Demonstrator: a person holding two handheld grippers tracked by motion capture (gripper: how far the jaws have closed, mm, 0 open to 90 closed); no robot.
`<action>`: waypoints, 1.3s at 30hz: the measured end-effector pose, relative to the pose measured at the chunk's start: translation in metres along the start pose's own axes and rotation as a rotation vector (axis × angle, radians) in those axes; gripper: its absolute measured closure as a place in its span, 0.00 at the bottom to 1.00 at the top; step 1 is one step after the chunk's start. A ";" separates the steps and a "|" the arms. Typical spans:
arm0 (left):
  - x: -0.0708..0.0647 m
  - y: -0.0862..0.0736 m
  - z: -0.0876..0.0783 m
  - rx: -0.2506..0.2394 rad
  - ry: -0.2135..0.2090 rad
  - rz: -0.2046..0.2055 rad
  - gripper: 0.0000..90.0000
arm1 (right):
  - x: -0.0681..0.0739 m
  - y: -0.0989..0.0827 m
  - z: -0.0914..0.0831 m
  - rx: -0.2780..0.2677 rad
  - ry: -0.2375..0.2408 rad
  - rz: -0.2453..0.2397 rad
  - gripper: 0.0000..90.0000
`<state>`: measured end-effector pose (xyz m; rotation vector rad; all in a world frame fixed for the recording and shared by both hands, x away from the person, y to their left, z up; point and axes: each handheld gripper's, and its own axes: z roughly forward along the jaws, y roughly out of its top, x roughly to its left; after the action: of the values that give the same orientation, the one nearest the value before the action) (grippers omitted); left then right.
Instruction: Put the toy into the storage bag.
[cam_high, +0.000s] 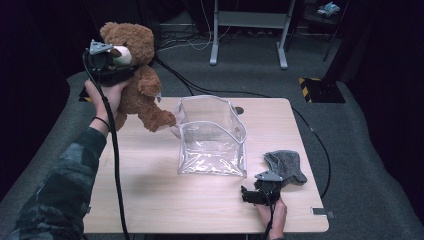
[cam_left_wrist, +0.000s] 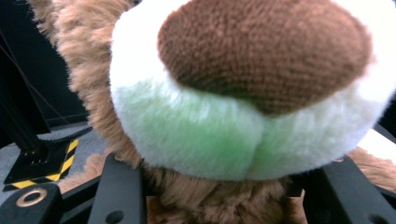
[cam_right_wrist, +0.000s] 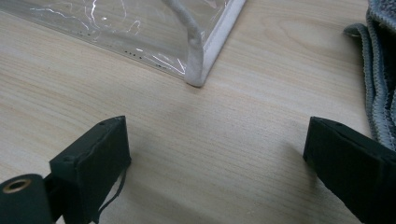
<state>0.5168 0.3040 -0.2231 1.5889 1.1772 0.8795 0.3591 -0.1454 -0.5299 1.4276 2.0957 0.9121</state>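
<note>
A brown teddy bear with a white muzzle hangs in the air over the table's far left corner. My left gripper is shut on it just below the head. In the left gripper view the bear's muzzle looms close, and the two black jaws of the left gripper press into the fur on either side below it. A clear plastic bag stands open in the middle of the table. My right gripper rests near the front right edge. The right gripper stands open over bare wood, facing the bag's corner.
A grey cloth lies crumpled right of the bag, close beside the right gripper, its edge by the right jaw. The wooden table stands on grey carpet. Cables and a metal frame are on the floor behind.
</note>
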 end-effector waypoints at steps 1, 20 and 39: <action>-0.002 0.002 0.001 -0.001 -0.002 0.001 0.55 | 0.000 0.000 0.000 -0.001 0.001 0.000 0.07; -0.049 0.024 0.034 -0.018 -0.068 0.004 0.55 | 0.000 0.000 0.000 0.000 -0.001 -0.002 0.07; -0.097 0.031 0.064 -0.032 -0.125 0.012 0.54 | 0.000 0.000 0.000 -0.001 0.003 0.000 0.07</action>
<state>0.5572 0.1914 -0.2142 1.6026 1.0617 0.7912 0.3594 -0.1456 -0.5300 1.4265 2.0970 0.9153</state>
